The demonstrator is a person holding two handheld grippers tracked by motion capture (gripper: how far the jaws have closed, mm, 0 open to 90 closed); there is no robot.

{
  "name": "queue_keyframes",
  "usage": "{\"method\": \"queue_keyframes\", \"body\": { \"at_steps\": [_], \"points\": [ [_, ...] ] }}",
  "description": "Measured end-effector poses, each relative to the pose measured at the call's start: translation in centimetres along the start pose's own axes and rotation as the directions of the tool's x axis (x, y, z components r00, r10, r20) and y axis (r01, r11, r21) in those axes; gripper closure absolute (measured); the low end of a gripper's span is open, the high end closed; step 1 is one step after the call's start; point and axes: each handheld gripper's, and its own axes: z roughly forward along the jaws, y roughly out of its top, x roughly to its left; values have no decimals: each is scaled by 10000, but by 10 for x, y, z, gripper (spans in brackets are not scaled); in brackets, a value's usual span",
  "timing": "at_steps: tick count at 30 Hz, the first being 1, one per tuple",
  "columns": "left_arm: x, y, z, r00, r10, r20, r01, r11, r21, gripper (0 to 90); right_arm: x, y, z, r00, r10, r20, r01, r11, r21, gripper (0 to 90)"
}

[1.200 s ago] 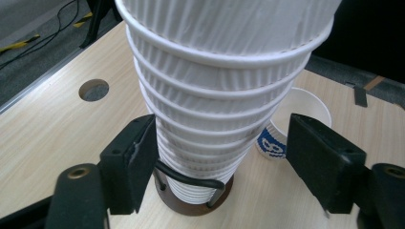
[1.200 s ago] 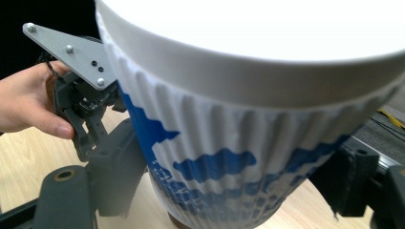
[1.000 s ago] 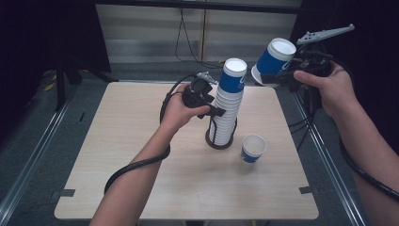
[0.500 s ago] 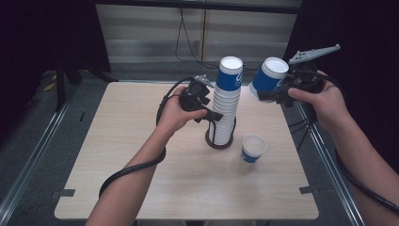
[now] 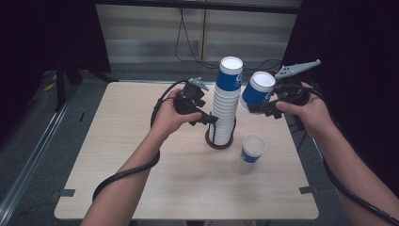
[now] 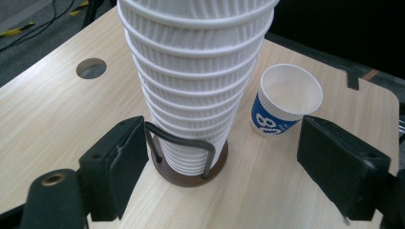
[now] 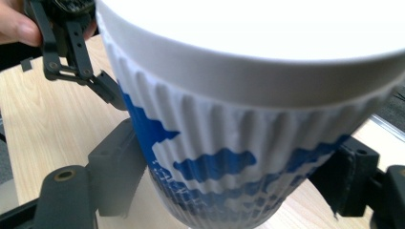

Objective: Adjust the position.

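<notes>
Two grippers: left [image 5: 210,119], just opened, straddles the stack [image 5: 226,106]; right [image 5: 258,107] clamps a cup [image 5: 256,89].

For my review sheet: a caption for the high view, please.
Right gripper holds a paper cup beside the cup stack; open left gripper flanks it.

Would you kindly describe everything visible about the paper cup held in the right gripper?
The held cup is ribbed white paper with a blue printed band and a rolled white rim. The right gripper is shut on its lower body, a black pad pressing each side. It hangs in the air, tilted, mouth up and open, just right of the cup stack and apart from it.
</notes>
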Motion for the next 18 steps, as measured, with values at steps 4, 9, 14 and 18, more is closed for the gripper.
{"method": "queue_keyframes", "body": {
  "at_steps": [4,9,14,18],
  "points": [
    [-2,-3,-2,9999,47,89,-48,9999,111,174,3,-4,6,9999,-61,-86,62,9999,102,205],
    [-6,-6,-3,9996,223,182,-227,9995,206,174,6,-9,14,9996,-142,-233,148,9996,228,205],
    [-9,-8,-5,9995,238,218,-241,9996,143,173,8,-15,20,9993,-264,-252,275,9986,443,206],
    [-10,-9,-8,9990,355,286,-358,9993,128,173,10,-20,25,9989,-298,-360,315,9984,465,206]
  ]
}}
